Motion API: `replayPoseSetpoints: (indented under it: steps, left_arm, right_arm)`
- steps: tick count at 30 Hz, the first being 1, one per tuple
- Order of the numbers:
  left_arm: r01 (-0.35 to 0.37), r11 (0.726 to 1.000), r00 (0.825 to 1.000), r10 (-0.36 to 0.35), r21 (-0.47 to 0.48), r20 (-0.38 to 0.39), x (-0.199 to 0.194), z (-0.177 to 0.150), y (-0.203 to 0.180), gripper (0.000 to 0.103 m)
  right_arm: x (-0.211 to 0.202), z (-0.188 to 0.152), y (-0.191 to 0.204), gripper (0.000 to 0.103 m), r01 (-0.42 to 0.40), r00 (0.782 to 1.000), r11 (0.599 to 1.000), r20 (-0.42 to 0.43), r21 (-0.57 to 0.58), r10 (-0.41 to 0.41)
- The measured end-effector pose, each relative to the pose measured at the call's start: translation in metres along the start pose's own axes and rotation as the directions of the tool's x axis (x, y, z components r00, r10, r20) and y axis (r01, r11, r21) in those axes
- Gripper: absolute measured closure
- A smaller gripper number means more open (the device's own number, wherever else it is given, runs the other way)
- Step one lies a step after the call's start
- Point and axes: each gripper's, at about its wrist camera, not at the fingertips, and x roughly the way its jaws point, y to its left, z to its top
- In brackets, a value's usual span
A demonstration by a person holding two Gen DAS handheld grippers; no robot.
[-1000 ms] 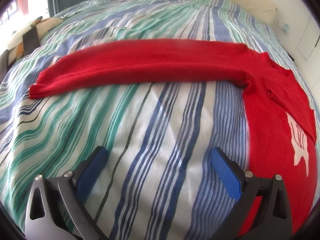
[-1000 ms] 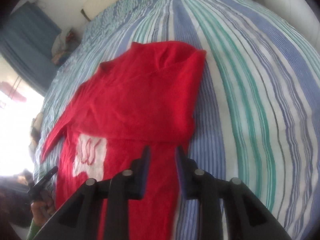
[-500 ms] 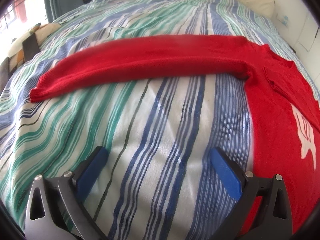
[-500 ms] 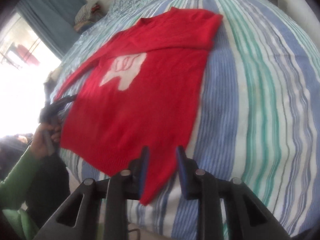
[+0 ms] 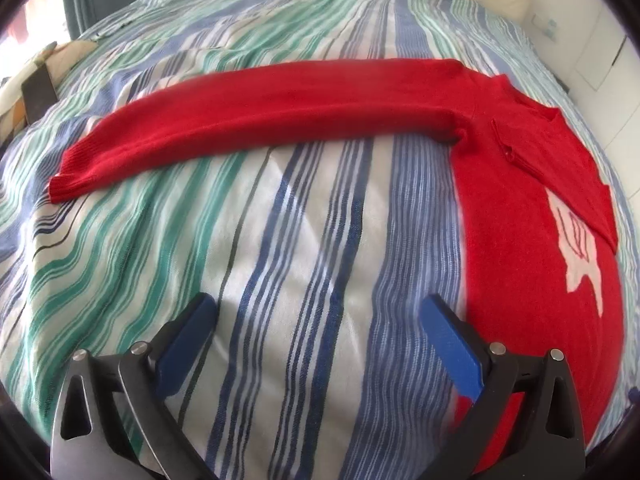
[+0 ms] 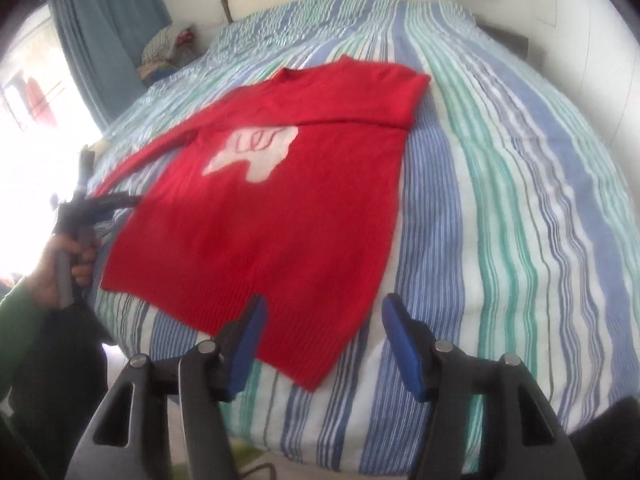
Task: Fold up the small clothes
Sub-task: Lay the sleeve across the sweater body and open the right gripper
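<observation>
Sweater [image 6: 260,216] flat, right tongs [image 6: 320,344] opening above hem, angled down

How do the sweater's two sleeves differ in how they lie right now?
One sleeve stretches straight out from the sweater across the striped bedspread, full length showing to the cuff. The other sleeve is folded in over the chest, so it lies on red knit, not on the bedspread, and its cuff cannot be seen. The outstretched sleeve lies on the left gripper's side. Both are the same red knit and lie flat.
</observation>
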Motion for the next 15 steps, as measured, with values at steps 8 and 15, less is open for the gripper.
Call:
replayPoseSetpoints:
  steps: [8,15]
  left_arm:
    - [-0.066,0.973,0.994,0.083,-0.219,0.066,-0.038,0.06,0.12,0.001]
    - [-0.063,0.903,0.998,0.06,-0.424,-0.021,-0.018,0.087,0.222,0.002]
  right_arm:
    - [0.023,-0.003,0.016,0.044,-0.035,0.998,0.999,0.044,0.031,0.033]
    - [0.032,-0.008,0.024,0.044,-0.046,0.998,0.999,0.035,0.008,0.045]
